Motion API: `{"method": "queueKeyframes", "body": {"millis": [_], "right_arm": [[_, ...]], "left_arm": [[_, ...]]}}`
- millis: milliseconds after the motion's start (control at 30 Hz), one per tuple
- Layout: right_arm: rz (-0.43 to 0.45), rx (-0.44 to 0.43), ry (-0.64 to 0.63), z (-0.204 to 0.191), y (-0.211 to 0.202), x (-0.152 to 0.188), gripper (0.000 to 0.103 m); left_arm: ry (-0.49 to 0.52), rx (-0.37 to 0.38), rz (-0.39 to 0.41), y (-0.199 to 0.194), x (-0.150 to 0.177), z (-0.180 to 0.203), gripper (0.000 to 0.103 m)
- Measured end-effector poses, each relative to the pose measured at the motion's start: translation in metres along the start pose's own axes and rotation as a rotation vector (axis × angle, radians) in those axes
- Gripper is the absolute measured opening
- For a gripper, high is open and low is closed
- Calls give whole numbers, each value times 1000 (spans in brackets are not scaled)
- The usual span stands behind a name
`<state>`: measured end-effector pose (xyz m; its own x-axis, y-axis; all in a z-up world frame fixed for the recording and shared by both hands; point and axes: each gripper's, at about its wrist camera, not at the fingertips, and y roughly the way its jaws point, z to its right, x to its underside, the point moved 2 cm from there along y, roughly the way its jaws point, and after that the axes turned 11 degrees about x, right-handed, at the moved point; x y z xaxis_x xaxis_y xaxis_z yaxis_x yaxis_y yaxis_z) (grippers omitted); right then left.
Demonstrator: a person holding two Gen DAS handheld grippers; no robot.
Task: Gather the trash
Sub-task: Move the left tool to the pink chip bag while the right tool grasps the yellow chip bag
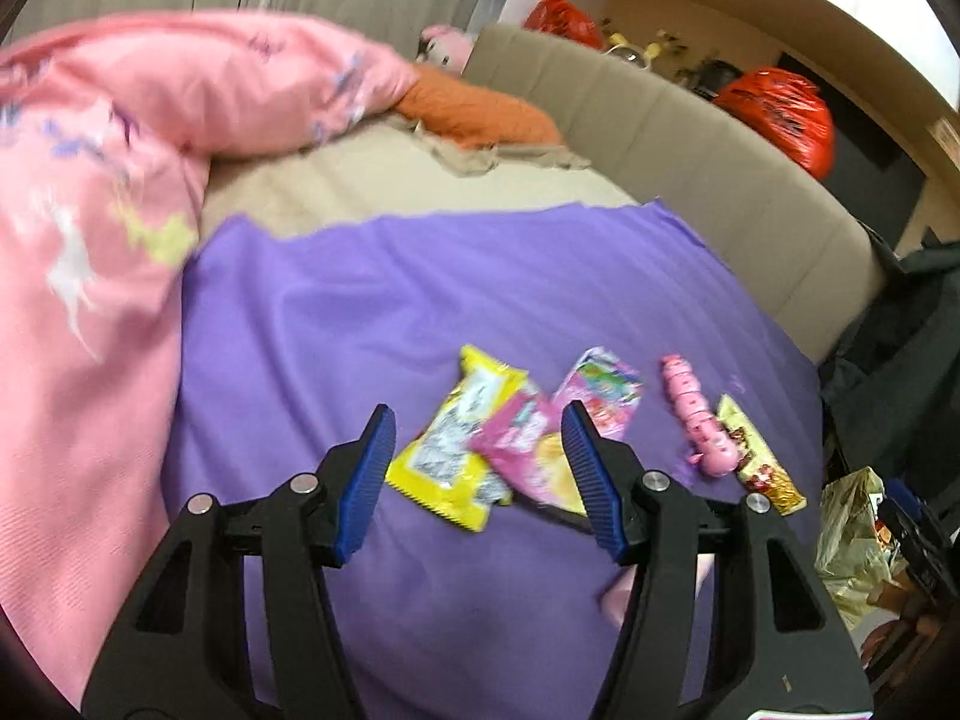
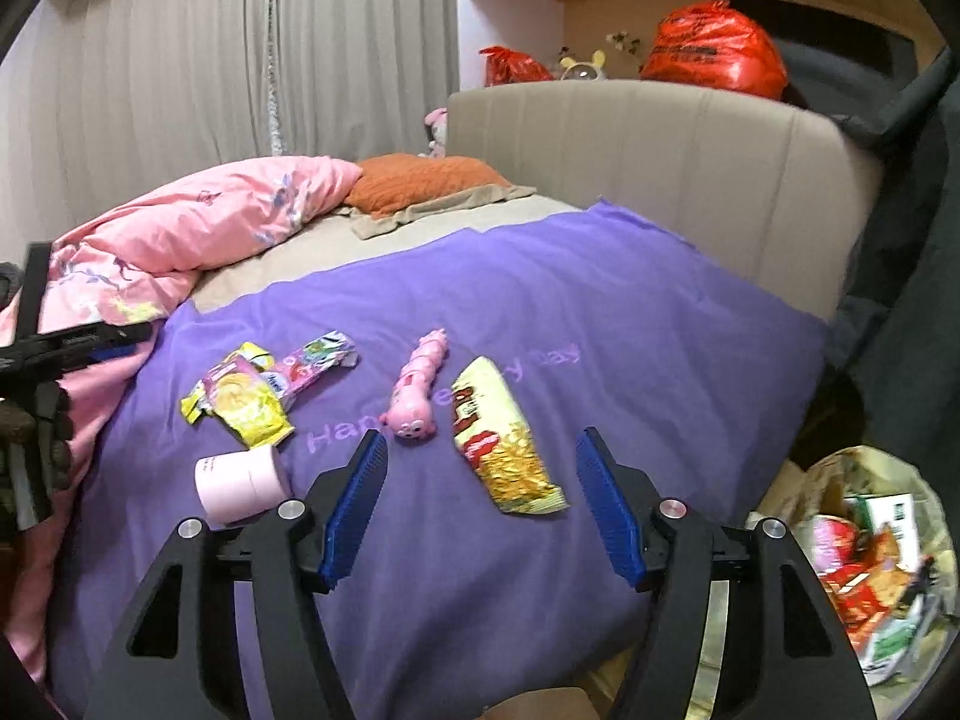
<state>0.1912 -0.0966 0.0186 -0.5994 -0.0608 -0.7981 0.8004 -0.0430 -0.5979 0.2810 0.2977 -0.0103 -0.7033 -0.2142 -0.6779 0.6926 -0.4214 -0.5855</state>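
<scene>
Left wrist view blurred; trash bag (image 2: 864, 546) cut off at edge.

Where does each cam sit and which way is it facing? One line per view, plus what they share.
Left wrist: on the left gripper, angled down over the purple blanket at the yellow wrapper; open jaws show.
Right wrist: on the right gripper, angled down at the long snack packet; open jaws and, at the left edge, the left gripper.
Shared: blanket, wrappers, pink caterpillar toy, headboard, trash bag.
</scene>
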Motion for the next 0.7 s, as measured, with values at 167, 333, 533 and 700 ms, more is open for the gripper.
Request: {"method": "queueKeyframes", "body": {"millis": [167,333,533,700], "right_arm": [[-37,-54,-43,-13,16,6,61],[-80,-67,-103,-22,34,11,62],[-112,-64,-134,-38,67,10,62],[-109,-69,-189,-62,111,-6,61]], "left_arm": [[-16,32,-86,36,11,-18,55],[32,152,-154,57,12,6,55],[3,170,-136,55,15,28,56],[-40,178,-178,58,25,26,56]]}}
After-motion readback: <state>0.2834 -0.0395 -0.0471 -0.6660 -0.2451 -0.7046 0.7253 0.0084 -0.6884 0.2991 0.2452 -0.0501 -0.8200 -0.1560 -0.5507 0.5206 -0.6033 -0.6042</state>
